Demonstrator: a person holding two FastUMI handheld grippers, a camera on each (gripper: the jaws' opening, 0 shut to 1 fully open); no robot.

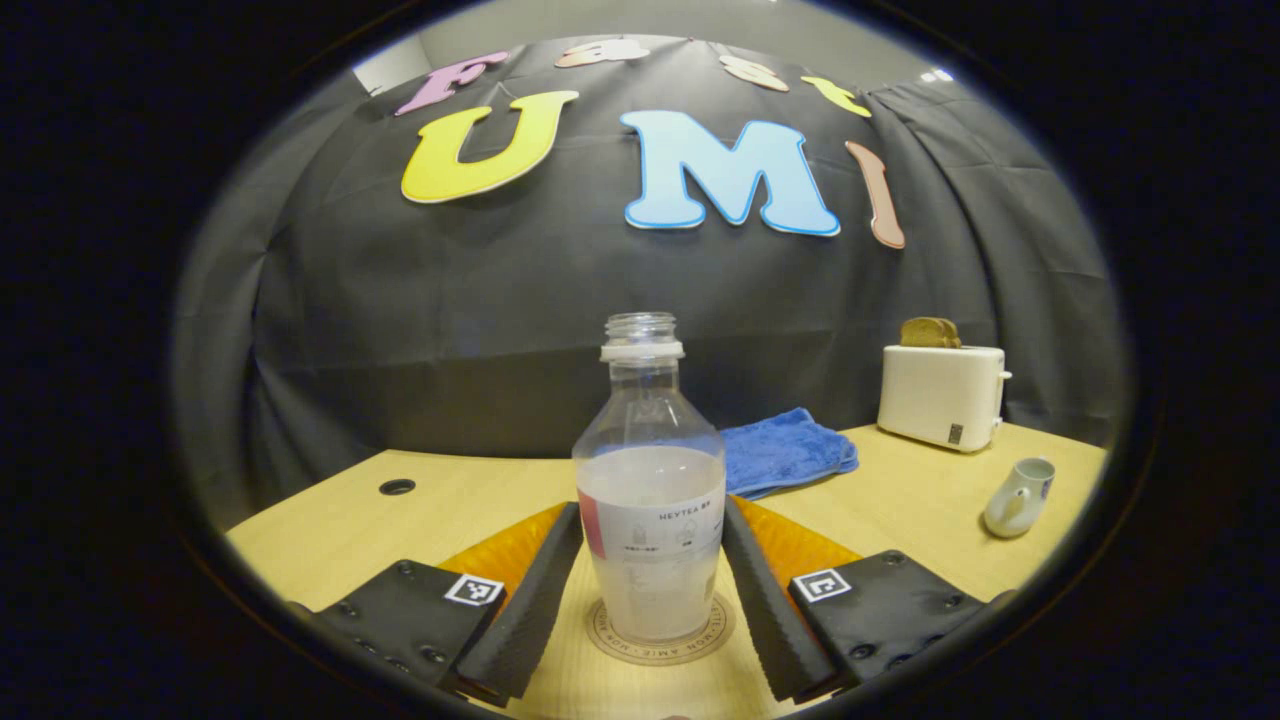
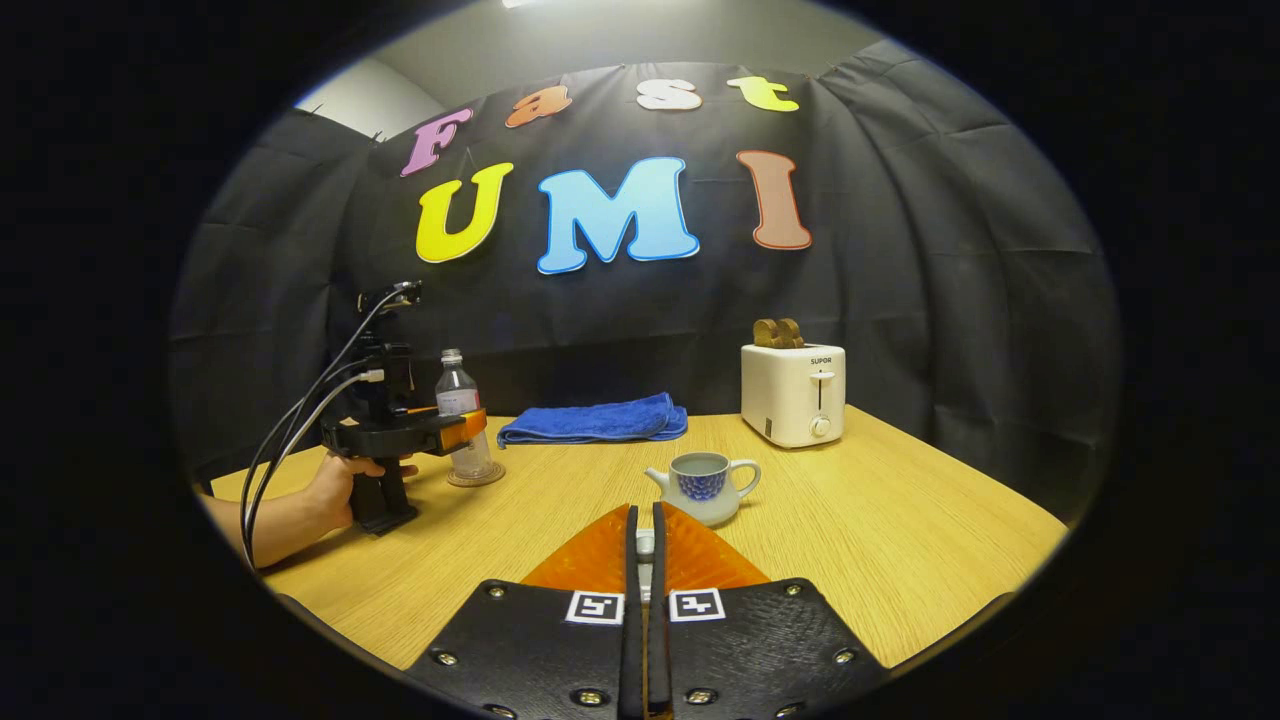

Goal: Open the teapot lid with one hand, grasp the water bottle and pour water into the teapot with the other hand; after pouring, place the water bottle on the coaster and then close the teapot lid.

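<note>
A clear water bottle [image 1: 650, 500], uncapped and about half full, stands upright on a round coaster [image 1: 612, 642]. My left gripper [image 1: 650, 512] has a finger pressed on each side of it. From the right gripper view, that same left gripper [image 2: 462, 422] hugs the bottle [image 2: 457, 395] on the coaster [image 2: 478, 480] at the table's left. The white teapot [image 2: 705, 487] with a blue pattern sits lidless mid-table, also seen far right as the teapot [image 1: 1018, 497]. My right gripper [image 2: 645, 518] is shut on a small white piece, apparently the teapot lid [image 2: 645, 545], a little in front of the pot.
A folded blue towel [image 2: 595, 420] lies at the back of the wooden table [image 2: 900, 540]. A white toaster [image 2: 793, 393] with bread in it stands back right. A person's hand [image 2: 335, 488] and cables hold the left gripper. A cable hole [image 1: 397, 487] is near the far left.
</note>
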